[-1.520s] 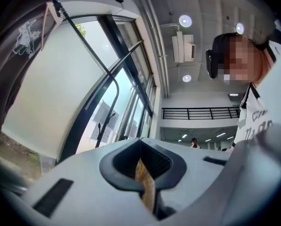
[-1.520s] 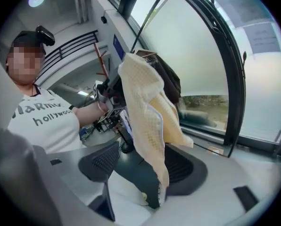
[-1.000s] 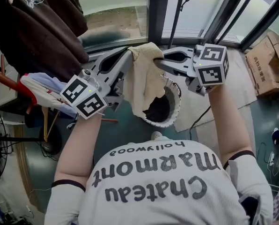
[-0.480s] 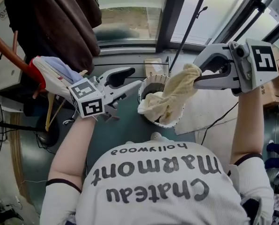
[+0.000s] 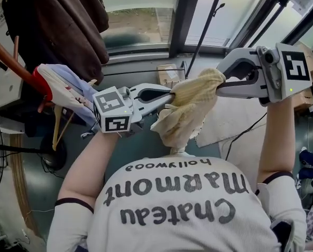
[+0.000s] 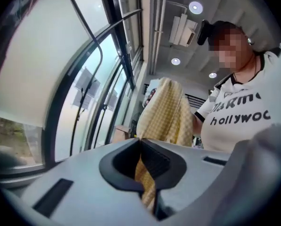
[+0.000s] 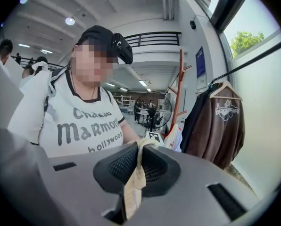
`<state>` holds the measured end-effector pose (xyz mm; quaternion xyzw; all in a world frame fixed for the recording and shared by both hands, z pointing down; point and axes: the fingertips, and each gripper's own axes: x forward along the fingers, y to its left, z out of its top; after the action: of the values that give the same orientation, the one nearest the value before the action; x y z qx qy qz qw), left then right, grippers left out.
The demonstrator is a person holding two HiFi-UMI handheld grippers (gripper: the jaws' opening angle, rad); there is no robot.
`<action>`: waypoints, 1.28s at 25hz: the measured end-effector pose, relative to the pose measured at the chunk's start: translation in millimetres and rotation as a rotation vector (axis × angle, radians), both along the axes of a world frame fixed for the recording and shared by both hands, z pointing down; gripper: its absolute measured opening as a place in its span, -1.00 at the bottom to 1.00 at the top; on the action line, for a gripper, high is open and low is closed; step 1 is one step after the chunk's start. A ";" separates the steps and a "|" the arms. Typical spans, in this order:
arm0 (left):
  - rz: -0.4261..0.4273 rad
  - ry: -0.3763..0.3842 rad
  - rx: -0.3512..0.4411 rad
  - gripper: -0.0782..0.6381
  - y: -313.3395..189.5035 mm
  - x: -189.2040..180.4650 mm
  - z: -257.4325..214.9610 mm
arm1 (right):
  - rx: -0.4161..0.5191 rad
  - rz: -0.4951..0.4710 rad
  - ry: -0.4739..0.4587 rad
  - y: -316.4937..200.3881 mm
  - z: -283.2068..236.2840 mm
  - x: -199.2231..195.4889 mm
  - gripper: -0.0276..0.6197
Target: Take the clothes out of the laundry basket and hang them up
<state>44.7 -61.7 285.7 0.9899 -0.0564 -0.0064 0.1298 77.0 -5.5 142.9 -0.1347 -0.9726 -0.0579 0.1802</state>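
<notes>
A yellow checked cloth hangs in front of the person's chest, stretched between both grippers. My left gripper points right and has just closed on the cloth's left part; in the left gripper view the fabric runs down between the shut jaws. My right gripper is higher, points left and is shut on the top corner. In the right gripper view a strip of cloth is pinched between its pads. The cloth hides the laundry basket.
A brown hoodie hangs at the upper left on a rail. Below it a red rack arm carries a white and blue garment. Window frames stand ahead. A pale mat lies on the floor at the right.
The left gripper let go, swung lower and right, then shut on the cloth again. The right gripper lifted the cloth up and right, clear of the basket.
</notes>
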 end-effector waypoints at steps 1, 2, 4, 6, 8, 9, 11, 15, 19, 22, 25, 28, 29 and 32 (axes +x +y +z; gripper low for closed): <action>-0.050 0.010 0.014 -0.74 -2.5 -14.8 -8.5 | 0.015 0.018 -0.027 -2.0 -4.4 0.3 -0.80; -0.103 0.017 0.034 -0.74 -4.1 -29.3 -19.7 | 0.031 0.040 -0.058 -5.7 -9.9 -0.8 -0.80; -0.204 0.044 0.082 -0.74 -3.4 -56.7 -48.2 | 0.051 0.116 -0.114 -19.3 -19.7 -4.0 -0.80; -0.298 0.107 0.118 -0.74 2.2 -83.4 -80.5 | 0.061 0.205 -0.167 -37.1 -26.9 -8.9 -0.80; -0.388 0.168 0.147 -0.74 8.9 -108.9 -109.2 | 0.076 0.268 -0.218 -53.4 -32.2 -20.7 -0.80; -0.431 0.181 0.166 -0.74 11.9 -119.9 -120.3 | 0.085 0.292 -0.240 -59.9 -34.3 -29.3 -0.80; -0.514 0.185 0.198 -0.74 17.0 -139.6 -136.5 | 0.104 0.339 -0.276 -69.1 -37.3 -48.8 -0.80; -0.688 0.241 0.220 -0.74 28.4 -187.8 -158.8 | 0.068 0.382 -0.359 -78.8 -41.8 -97.9 -0.80; -0.834 0.311 0.246 -0.74 35.7 -223.8 -171.8 | -0.009 0.296 -0.461 -93.5 -48.7 -147.4 -0.80; -0.933 0.325 0.272 -0.74 38.5 -238.5 -175.1 | -0.061 0.231 -0.522 -107.2 -52.1 -172.0 -0.80; -1.038 0.339 0.291 -0.74 39.9 -264.4 -183.3 | -0.096 0.172 -0.533 -120.0 -58.7 -201.7 -0.80; -1.144 0.362 0.319 -0.74 38.6 -291.6 -191.3 | -0.110 0.085 -0.520 -130.4 -65.2 -234.7 -0.80; -1.185 0.367 0.339 -0.74 39.7 -296.3 -192.6 | -0.109 0.043 -0.517 -131.2 -66.1 -241.9 -0.80; -1.299 0.376 0.403 -0.74 46.3 -301.8 -197.3 | -0.101 -0.081 -0.526 -126.4 -72.2 -249.1 -0.80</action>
<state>-257.1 -15.4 88.4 0.7429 -0.6102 -0.2636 -0.0785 -172.1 -131.8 70.7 -0.1625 -0.9815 -0.0493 -0.0880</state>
